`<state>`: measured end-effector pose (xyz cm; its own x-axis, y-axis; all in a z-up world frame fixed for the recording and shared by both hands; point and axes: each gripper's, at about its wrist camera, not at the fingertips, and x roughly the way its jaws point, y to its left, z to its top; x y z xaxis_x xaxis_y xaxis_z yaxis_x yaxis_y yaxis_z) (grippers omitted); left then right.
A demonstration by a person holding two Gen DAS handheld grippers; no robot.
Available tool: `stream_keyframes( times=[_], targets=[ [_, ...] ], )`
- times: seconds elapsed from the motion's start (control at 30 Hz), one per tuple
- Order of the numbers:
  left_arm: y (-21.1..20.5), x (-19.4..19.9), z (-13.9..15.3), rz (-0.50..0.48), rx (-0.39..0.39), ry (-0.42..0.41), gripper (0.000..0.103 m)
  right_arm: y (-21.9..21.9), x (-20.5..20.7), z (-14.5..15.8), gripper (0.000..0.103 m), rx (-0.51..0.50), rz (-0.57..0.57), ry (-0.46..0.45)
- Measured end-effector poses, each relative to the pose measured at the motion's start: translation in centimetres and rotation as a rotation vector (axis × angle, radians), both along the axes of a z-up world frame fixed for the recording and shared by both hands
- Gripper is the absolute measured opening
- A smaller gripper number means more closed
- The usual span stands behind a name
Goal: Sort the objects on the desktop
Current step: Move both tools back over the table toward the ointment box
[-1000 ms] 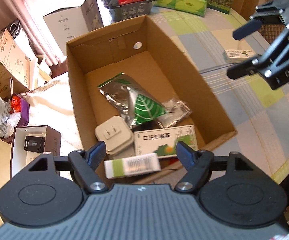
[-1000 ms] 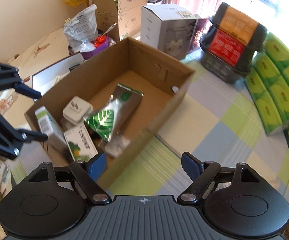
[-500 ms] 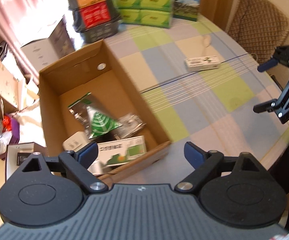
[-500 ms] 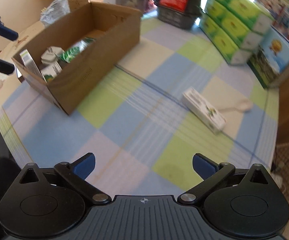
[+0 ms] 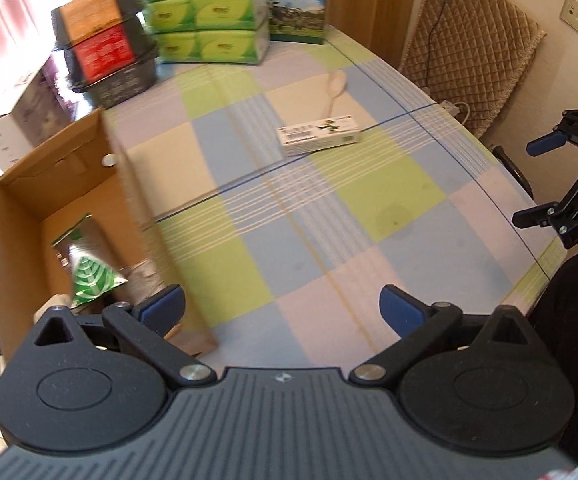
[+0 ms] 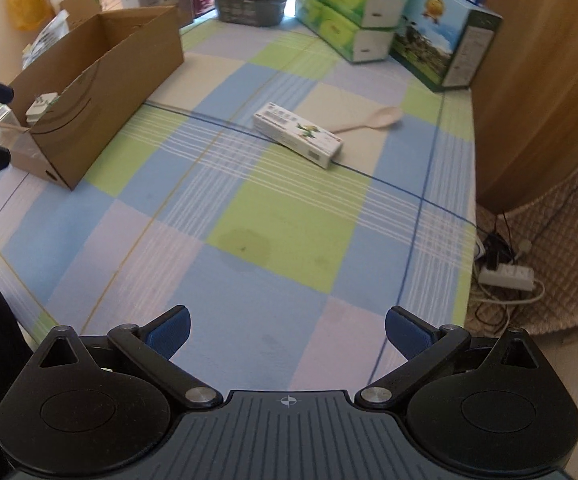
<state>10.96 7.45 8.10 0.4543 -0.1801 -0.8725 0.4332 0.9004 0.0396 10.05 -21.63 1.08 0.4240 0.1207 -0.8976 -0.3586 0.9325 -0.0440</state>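
A wide stretch of bare checked tablecloth (image 6: 273, 216) is lying open between your two grippers. The cardboard box (image 6: 101, 92) is sitting near the table's left edge, a foil pouch (image 5: 89, 276) inside it. A white carton (image 6: 297, 134) is lying mid-table, touching a pale spoon (image 6: 373, 118). Your left gripper (image 5: 281, 308) and right gripper (image 6: 287, 330) are both gaping wide, holding and touching nothing.

A long white carton (image 6: 297, 134) with green print lay flat on the checked cloth, touching a pale spoon (image 6: 373, 119) behind it. The open cardboard box (image 6: 105, 80) stood well apart, holding a green foil pouch (image 5: 91, 278) and small packets.
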Motion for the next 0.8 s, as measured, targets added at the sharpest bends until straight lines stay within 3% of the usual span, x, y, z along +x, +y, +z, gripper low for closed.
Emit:
stream_keyframes(
  times=[0.3,0.8],
  targets=[
    [-4.5,0.8,-2.9,-0.014,-0.001,0.013,0.102,-3.2,-0.5,-1.0,0.101,0.058,-0.073,-0.007],
    [-7.3,3.2,-6.4,-0.091,0.075,0.053,0.102,-5.5,0.8,-4.2,0.101,0.064,-0.092,0.040]
  ],
)
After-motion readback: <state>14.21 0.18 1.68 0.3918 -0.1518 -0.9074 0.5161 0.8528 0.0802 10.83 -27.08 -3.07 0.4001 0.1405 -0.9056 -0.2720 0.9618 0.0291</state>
